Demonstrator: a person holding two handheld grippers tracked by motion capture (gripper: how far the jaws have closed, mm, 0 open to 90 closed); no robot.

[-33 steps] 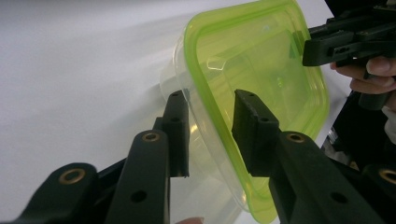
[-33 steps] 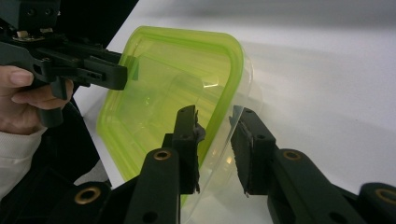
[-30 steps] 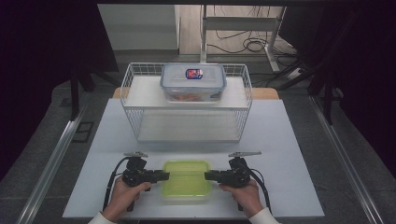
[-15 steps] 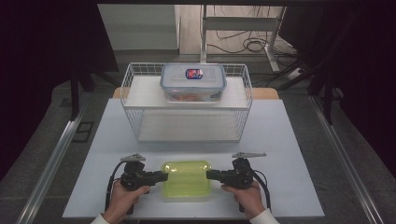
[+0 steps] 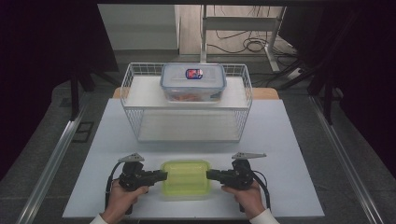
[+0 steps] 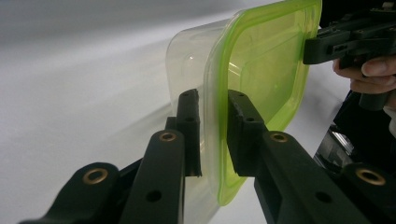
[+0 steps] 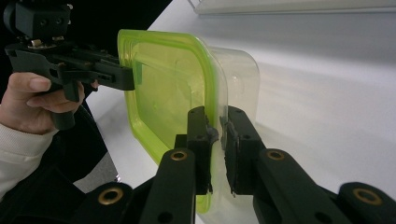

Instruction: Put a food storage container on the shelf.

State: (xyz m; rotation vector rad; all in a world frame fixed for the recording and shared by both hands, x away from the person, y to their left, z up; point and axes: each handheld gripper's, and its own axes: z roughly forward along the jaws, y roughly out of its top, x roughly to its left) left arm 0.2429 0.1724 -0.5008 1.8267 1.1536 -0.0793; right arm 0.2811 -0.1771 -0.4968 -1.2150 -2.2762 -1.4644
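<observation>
From where I stood, the white table (image 5: 299, 140) lay bare between the green-lidded container (image 5: 186, 177) at 6 o'clock and the wire rack (image 5: 187, 105) at 12, a strip open for any hand to cross. The rack blocked the far middle; its lower tier stood open at the front, while the clear box (image 5: 193, 83) took up most of the top tier. Bare table ran past the rack at 3 and 9 o'clock.

Black hand-held gripper (image 5: 161, 176) with brass rivets, white sleeve (image 7: 16, 151).
</observation>
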